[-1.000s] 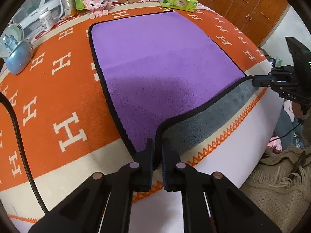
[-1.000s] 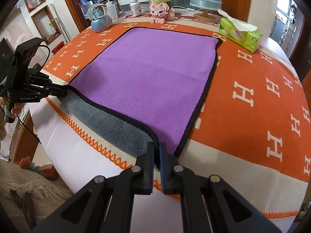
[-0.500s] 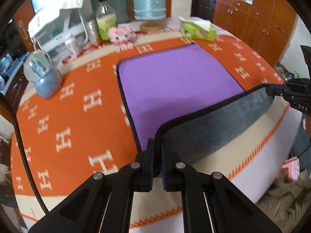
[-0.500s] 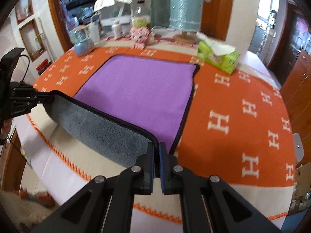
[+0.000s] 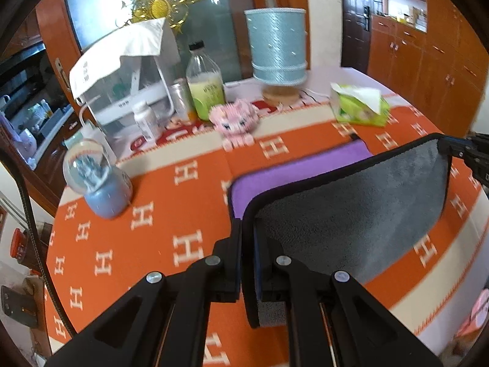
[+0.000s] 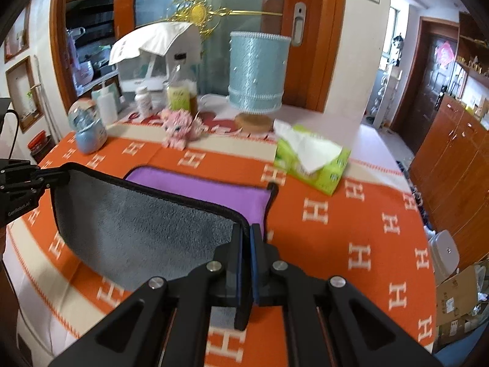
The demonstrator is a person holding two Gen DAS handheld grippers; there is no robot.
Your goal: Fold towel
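Observation:
The towel (image 5: pixel 351 202) is purple on top and grey underneath, with a black hem. My left gripper (image 5: pixel 247 232) is shut on its near left corner. My right gripper (image 6: pixel 246 238) is shut on its near right corner. Both hold the near edge lifted high, so the grey underside (image 6: pixel 137 223) faces me and hangs over the table. Only a strip of the purple side (image 6: pixel 214 194) shows beyond it, lying flat. In the left wrist view the right gripper (image 5: pixel 449 148) shows at the far right; in the right wrist view the left gripper (image 6: pixel 58 177) shows at the far left.
The table wears an orange cloth with white H marks (image 5: pixel 152 220). Along the back stand a snow globe (image 5: pixel 94 180), a pink toy (image 5: pixel 235 119), a bottle (image 5: pixel 204 82), a blue lamp (image 5: pixel 276 52) and a green tissue box (image 6: pixel 311 159).
Both grippers have risen and moved toward the far side with the towel's near edge. The grey underside now covers most of the purple side.

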